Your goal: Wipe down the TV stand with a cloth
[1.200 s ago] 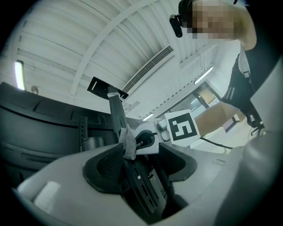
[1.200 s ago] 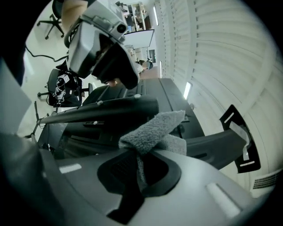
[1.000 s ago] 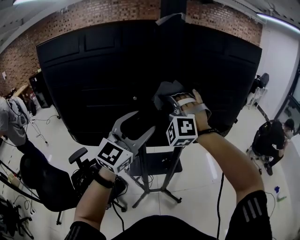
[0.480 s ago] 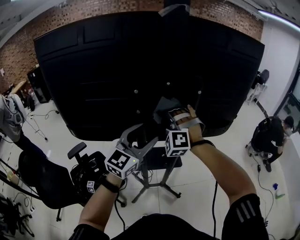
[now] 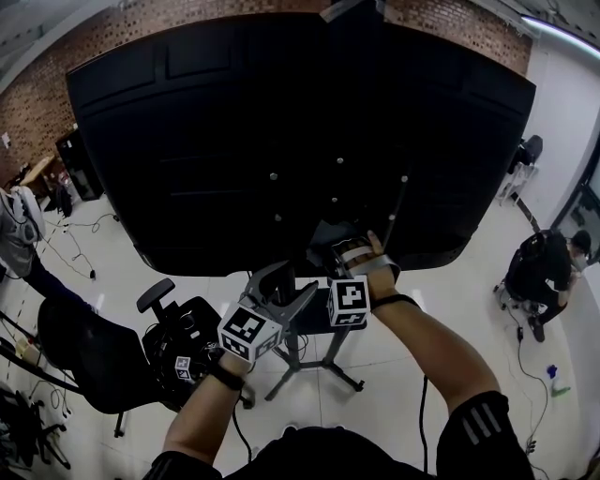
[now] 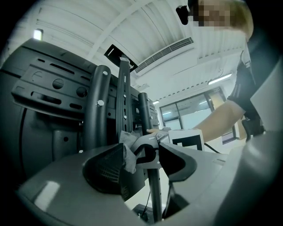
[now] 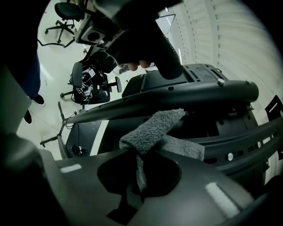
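Right gripper (image 7: 139, 165) fingers pinched shut on grey cloth (image 7: 152, 128). Cloth lies against upright stand post (image 7: 177, 99), just ahead. Left gripper (image 6: 141, 163) fingers wide, empty, beside post. Right hand nearer.

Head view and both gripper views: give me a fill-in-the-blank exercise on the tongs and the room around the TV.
1. The right tongs are shut on a grey ____.
2. The left tongs stand ____, gripping nothing.
3. Behind the black TV, the wall is made of ____.
4. A person in black crouches at the head view's ____ edge.

Missing words: cloth; open; brick; right.
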`<state>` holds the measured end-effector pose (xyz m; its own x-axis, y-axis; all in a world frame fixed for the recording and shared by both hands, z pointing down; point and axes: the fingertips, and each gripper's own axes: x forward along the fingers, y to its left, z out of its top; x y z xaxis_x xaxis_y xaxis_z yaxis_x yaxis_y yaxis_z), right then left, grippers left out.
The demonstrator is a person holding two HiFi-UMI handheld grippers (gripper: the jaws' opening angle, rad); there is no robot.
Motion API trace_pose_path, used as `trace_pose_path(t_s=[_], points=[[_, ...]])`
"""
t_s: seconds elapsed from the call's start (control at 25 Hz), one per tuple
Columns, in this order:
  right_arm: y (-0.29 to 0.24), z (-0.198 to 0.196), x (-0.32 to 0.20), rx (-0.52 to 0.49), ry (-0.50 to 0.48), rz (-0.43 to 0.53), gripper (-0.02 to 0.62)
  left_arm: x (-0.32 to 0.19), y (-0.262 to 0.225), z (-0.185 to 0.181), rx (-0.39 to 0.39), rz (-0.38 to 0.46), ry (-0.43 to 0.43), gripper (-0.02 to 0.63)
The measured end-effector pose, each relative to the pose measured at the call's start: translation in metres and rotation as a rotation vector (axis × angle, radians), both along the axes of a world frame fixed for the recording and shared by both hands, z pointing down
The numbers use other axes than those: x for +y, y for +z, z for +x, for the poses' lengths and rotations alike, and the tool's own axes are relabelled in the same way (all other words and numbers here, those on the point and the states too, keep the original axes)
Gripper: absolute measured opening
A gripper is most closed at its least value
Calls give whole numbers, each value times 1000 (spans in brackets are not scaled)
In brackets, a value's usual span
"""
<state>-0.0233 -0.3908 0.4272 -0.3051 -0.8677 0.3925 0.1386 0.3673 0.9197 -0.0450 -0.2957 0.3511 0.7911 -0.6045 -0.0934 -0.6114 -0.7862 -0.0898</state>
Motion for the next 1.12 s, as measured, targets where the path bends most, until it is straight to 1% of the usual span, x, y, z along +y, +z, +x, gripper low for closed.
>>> trace_pose_path(t_s=[0.08,0.16,0.2,0.32,0.4,0.52,0.68,0.76,0.84,0.96,1.04,1.12], points=[[1,0,1,-9,5,-12,22,-1,4,-2,-2,-11,-5,275],[-2,-2,7,-48,-12,-17,21,1,5,-2,-1,-14,-6,275],[-7,-4,14,-88,-26,-22,21,3,5,-2,1,-13,-5,275],[-35,-4,42,-262,-72,-49,23,10,0,3,0,2,12,275],[-60,4,56,-342,-85,-30,22,16,-4,9,-10,19,33,275],[-100,31,68,-425,-79,16,23,28,-20,23,-8,64,61,275],[-163,77,82,-625,-48,24,23,39,-55,46,8,133,95,275],[-191,101,86,-698,-34,45,23,39,-70,58,18,160,111,275],[-215,123,87,-726,-22,88,23,37,-82,69,24,184,122,276],[-237,151,78,-723,-3,127,23,34,-105,86,14,225,126,276],[-241,160,66,-721,4,111,23,32,-118,97,20,243,134,278],[-238,165,51,-735,18,82,23,30,-127,107,36,243,140,279]])
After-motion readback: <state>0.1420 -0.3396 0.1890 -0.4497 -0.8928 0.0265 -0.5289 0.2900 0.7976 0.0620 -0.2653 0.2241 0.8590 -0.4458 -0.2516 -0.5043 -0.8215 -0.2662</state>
